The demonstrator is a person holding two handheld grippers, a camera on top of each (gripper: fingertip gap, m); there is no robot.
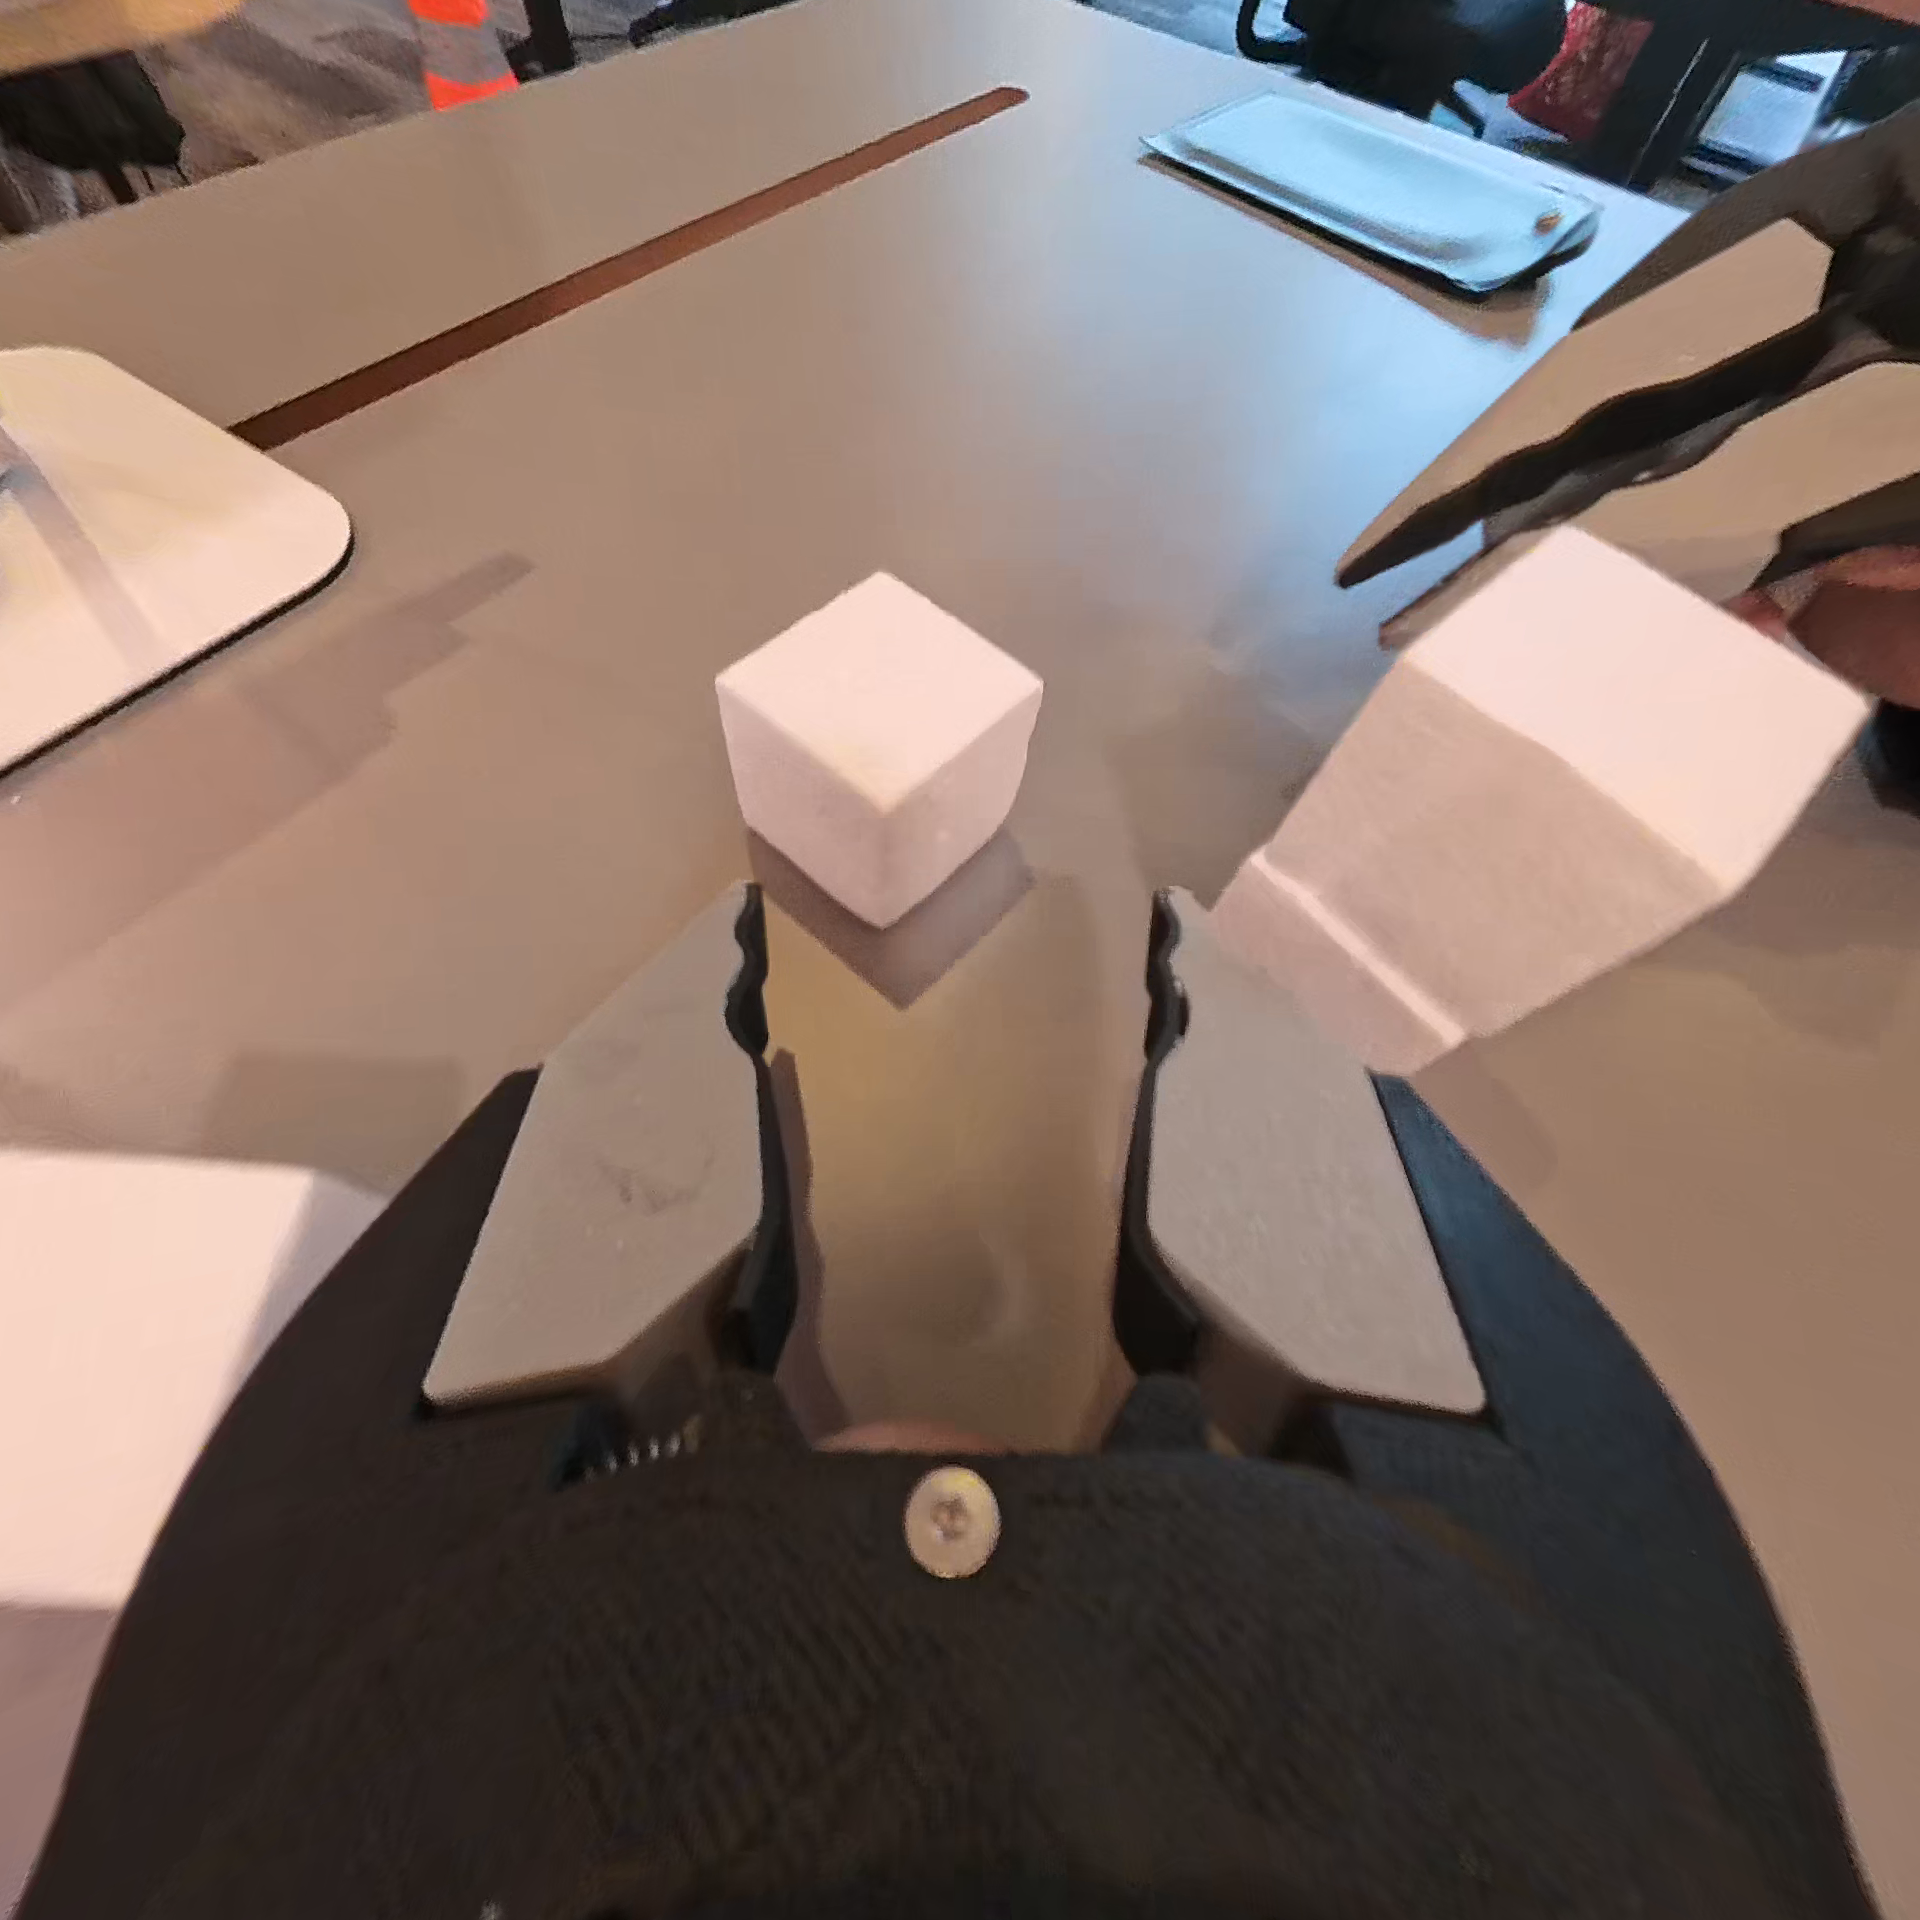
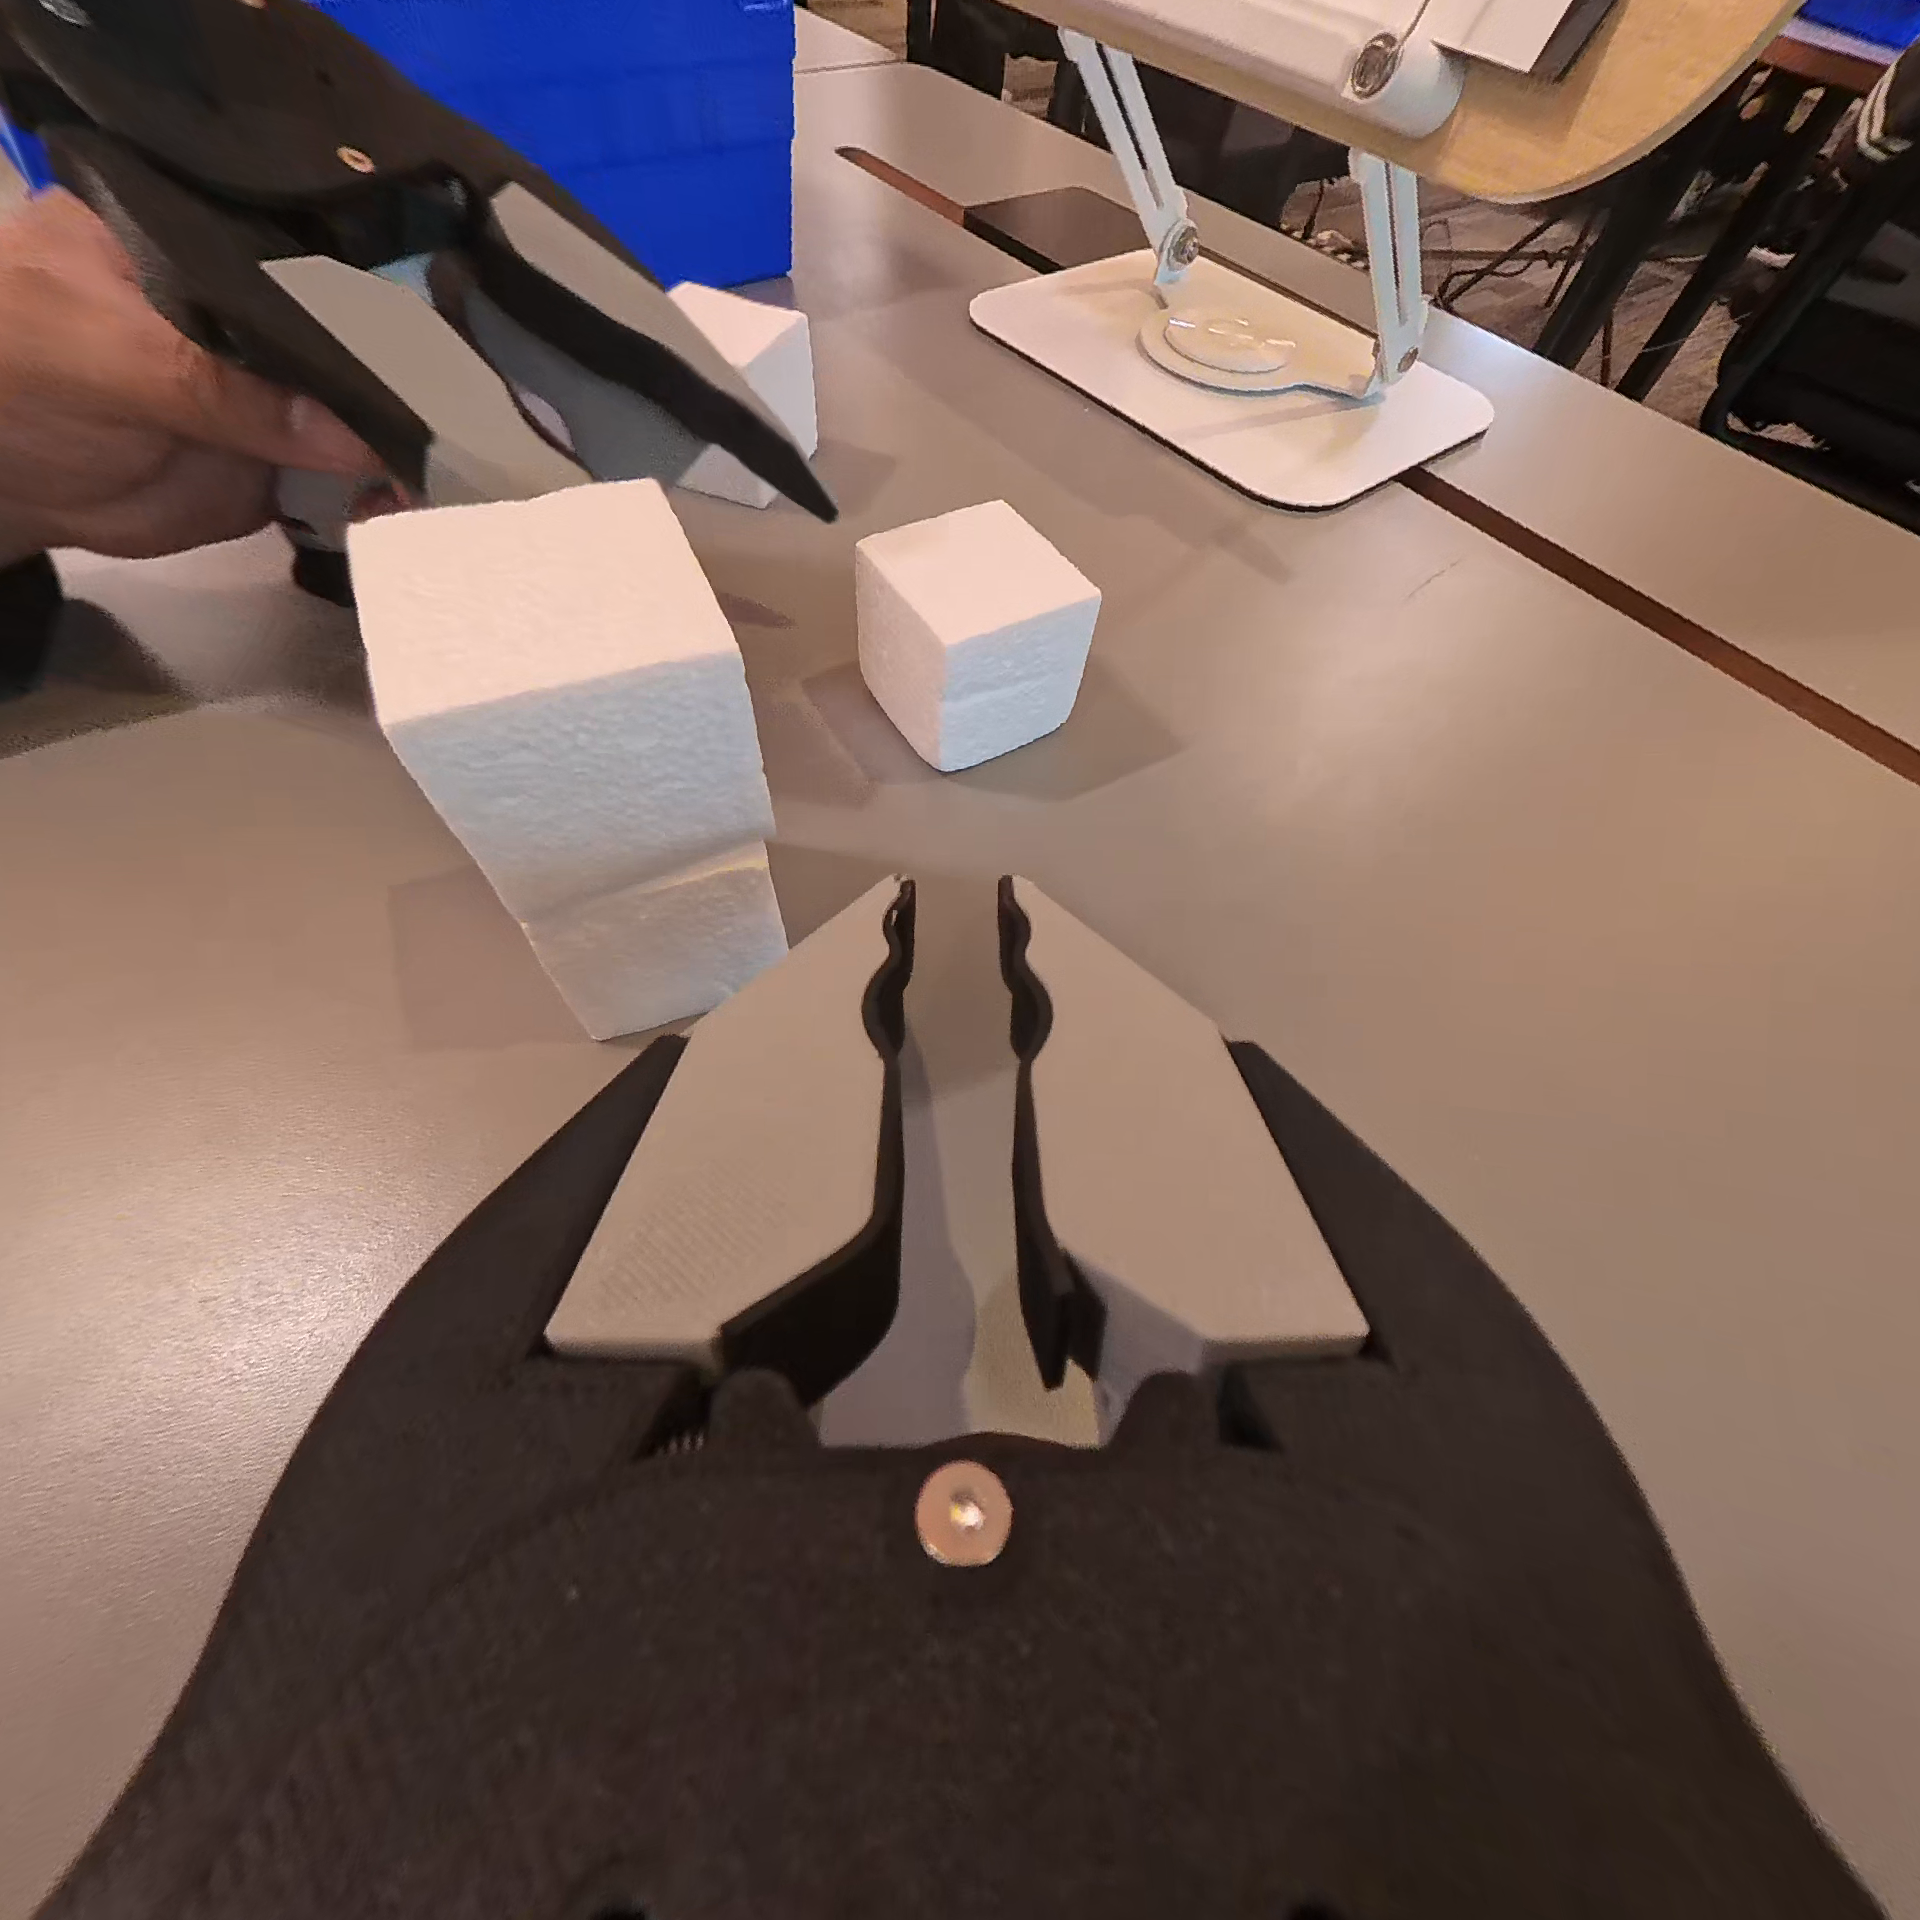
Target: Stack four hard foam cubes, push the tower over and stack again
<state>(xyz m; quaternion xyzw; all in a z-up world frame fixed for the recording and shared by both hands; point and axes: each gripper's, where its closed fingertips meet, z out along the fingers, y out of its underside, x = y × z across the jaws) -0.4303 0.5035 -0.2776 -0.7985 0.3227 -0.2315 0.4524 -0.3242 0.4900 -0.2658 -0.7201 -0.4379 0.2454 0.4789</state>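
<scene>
Empty and spread wide, the left tongs (image 1: 956, 914) point straight at a lone foam cube (image 1: 878, 743) on the worktop (image 1: 1039, 436), nearer than the empty, narrowly parted right tongs (image 2: 956, 894) beside the two-cube stack (image 2: 582, 748).

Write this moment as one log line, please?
stack: two cubes high | single cube: alone on table | far cube: unstacked | left gripper: open, empty | right gripper: open, empty
</scene>
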